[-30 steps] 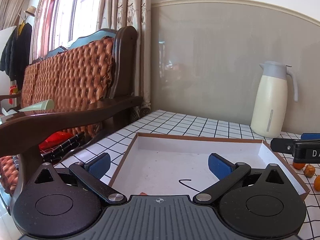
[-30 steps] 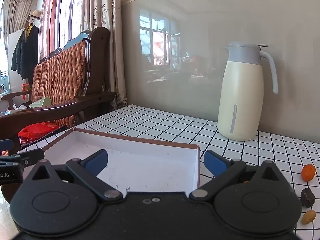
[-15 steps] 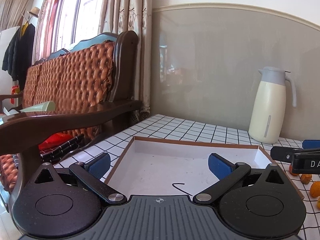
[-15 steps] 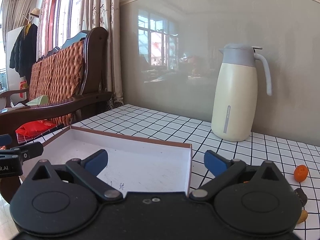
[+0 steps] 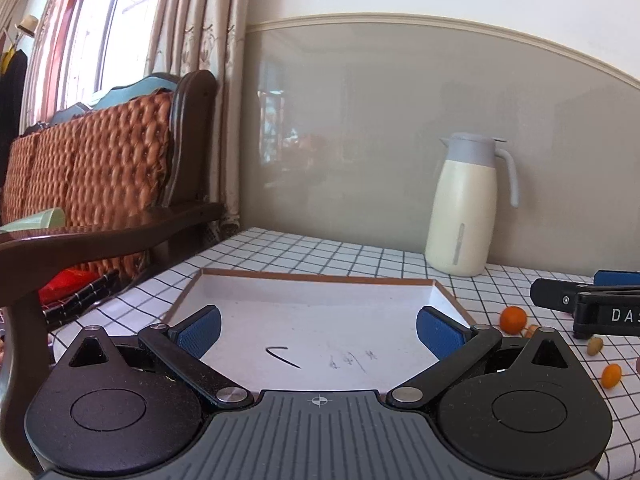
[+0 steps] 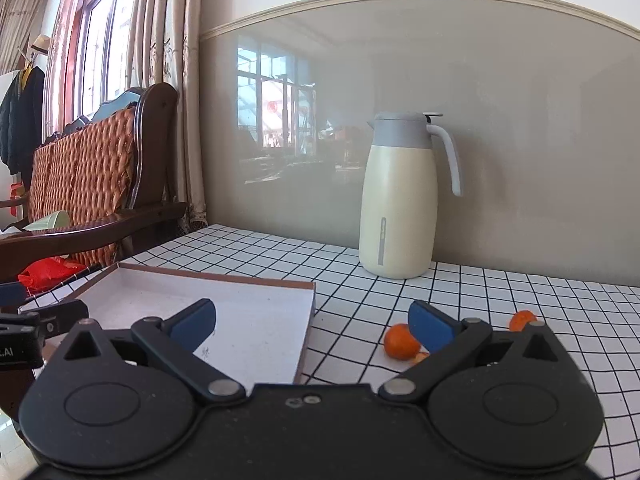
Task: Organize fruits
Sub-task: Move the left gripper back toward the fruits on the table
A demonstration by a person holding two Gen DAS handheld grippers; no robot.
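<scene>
Right wrist view: right tongs spread, empty — mandarin at one o'clock. Left tongs spread over the tray. Best to centre on the fruit, pinch gently.

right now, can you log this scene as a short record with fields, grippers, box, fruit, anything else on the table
left gripper: open, nothing held, above the box
right gripper: open, nothing held, over the box's right edge
shallow white cardboard box with brown rim: no fruit inside, pen marks on the floor
small orange fruits: loose on the checked tablecloth, right of the box
cream thermos jug with grey lid: upright near the wall
</scene>
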